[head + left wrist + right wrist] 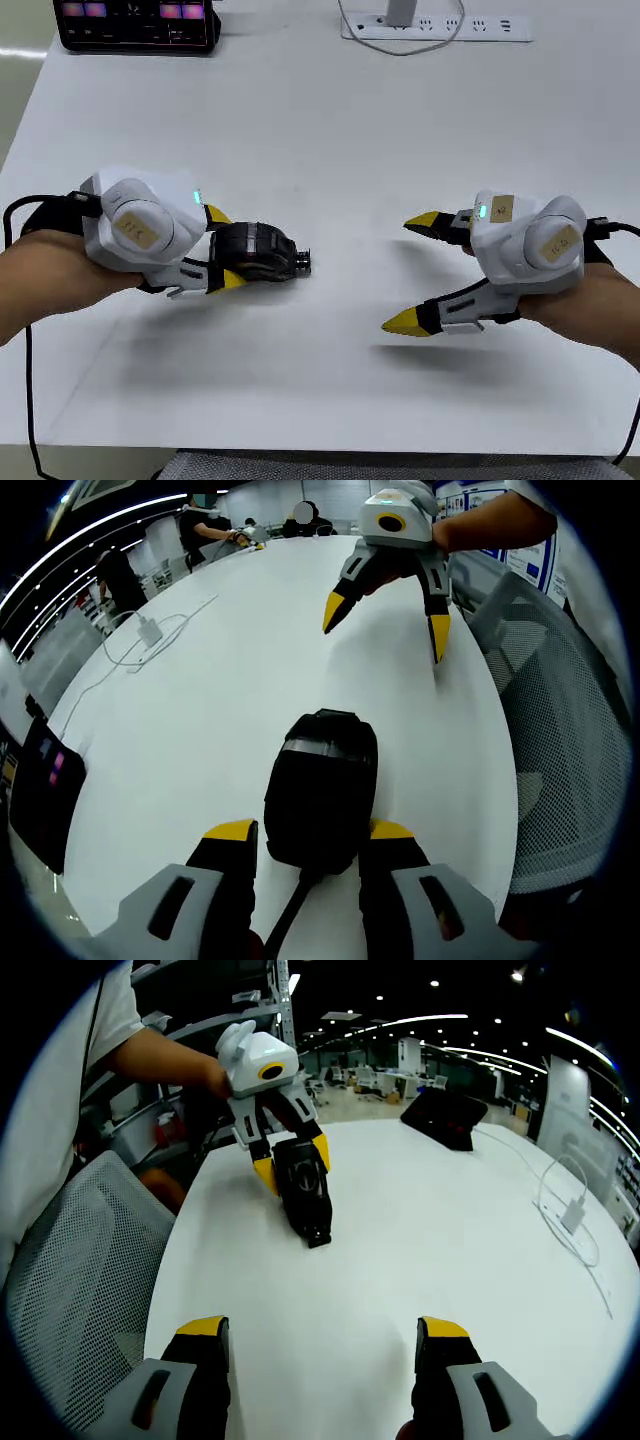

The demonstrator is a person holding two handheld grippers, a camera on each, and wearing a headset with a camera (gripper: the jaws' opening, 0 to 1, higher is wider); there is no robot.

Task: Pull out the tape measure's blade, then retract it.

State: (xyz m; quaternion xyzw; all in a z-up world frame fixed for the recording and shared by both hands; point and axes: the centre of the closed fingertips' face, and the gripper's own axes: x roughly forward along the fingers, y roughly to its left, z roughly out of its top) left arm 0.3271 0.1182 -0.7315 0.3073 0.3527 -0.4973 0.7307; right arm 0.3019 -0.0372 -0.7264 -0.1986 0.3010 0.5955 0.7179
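One black, rounded tape measure (258, 250) lies left of centre on the smooth white table (330, 120), clamped by the left gripper (224, 247) between two yellow-tipped jaws. Right of centre, the right gripper (412, 271) has its two jaws spread apart.

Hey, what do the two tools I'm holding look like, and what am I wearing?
The left tool and right tool match: rounded white bodies, black jaws with yellow tips, a green light and tan handwritten stickers. A black cable trails from each. Forearms are bare; the right gripper view shows a white short sleeve.
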